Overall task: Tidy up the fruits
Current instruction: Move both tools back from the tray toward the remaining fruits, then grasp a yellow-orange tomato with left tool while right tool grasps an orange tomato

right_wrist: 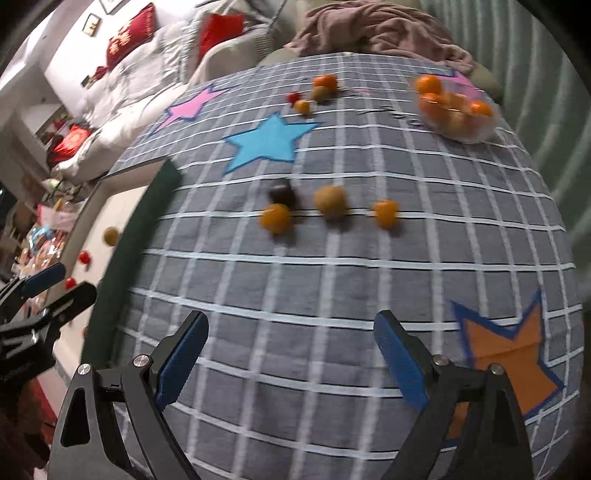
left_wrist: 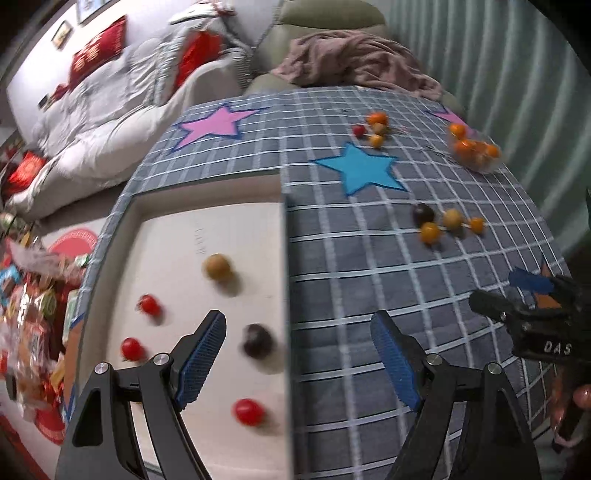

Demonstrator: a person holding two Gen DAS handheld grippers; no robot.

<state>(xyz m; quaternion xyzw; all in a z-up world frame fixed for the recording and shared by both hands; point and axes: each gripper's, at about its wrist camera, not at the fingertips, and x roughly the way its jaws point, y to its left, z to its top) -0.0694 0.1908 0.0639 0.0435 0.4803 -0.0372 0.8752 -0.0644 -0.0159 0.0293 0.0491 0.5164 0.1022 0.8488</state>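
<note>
A white tray [left_wrist: 173,236] on the checked cloth holds a tan fruit [left_wrist: 218,266], a dark fruit [left_wrist: 258,339] and three red tomatoes [left_wrist: 249,410]. My left gripper [left_wrist: 299,354] hangs open over the tray's right edge, nothing between its fingers. Mid-table lies a loose cluster: a dark fruit [right_wrist: 281,193], an orange fruit [right_wrist: 275,218], a tan fruit [right_wrist: 330,201] and a small orange fruit [right_wrist: 385,213]. My right gripper [right_wrist: 291,354] is open above bare cloth, nearer than that cluster. A clear bag of oranges [right_wrist: 454,107] sits far right.
Another small group of fruit [right_wrist: 317,90] lies at the far side of the table beyond the blue star [right_wrist: 269,142]. A pink blanket [right_wrist: 376,29] and a sofa with red cushions stand behind. Clutter covers the floor at left. The tray's dark rim [right_wrist: 129,236] borders the cloth.
</note>
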